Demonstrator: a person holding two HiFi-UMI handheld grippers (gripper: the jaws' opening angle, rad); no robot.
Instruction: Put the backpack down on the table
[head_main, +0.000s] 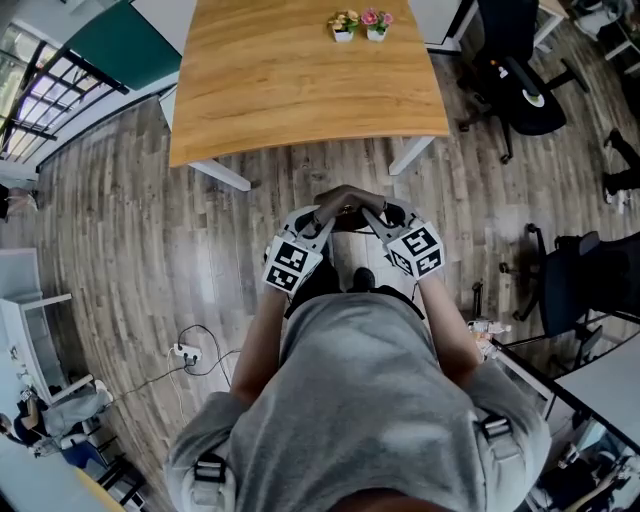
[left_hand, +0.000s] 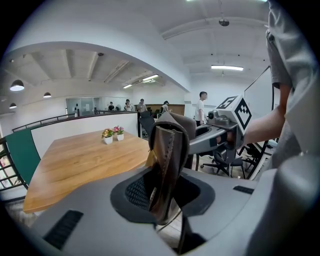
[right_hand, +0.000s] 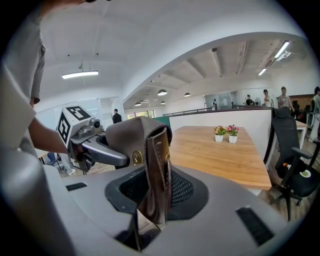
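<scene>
In front of my body hangs a brown leather backpack (head_main: 347, 203), held off the floor between both grippers. My left gripper (head_main: 320, 216) is shut on its left edge, where a stitched leather fold (left_hand: 167, 160) is pinched between the jaws. On the other side, my right gripper (head_main: 377, 214) is shut on a leather fold (right_hand: 154, 165) next to a round brass badge. Each gripper view shows the other gripper (left_hand: 222, 134) (right_hand: 89, 140) just across the bag. The wooden table (head_main: 290, 90) lies ahead, a short step beyond the bag; the bag's lower part is hidden.
Two small flower pots (head_main: 358, 24) stand at the table's far edge. A black office chair (head_main: 520, 85) is at the upper right and another (head_main: 575, 280) at the right. A power strip with cables (head_main: 186, 352) lies on the wood floor to the left.
</scene>
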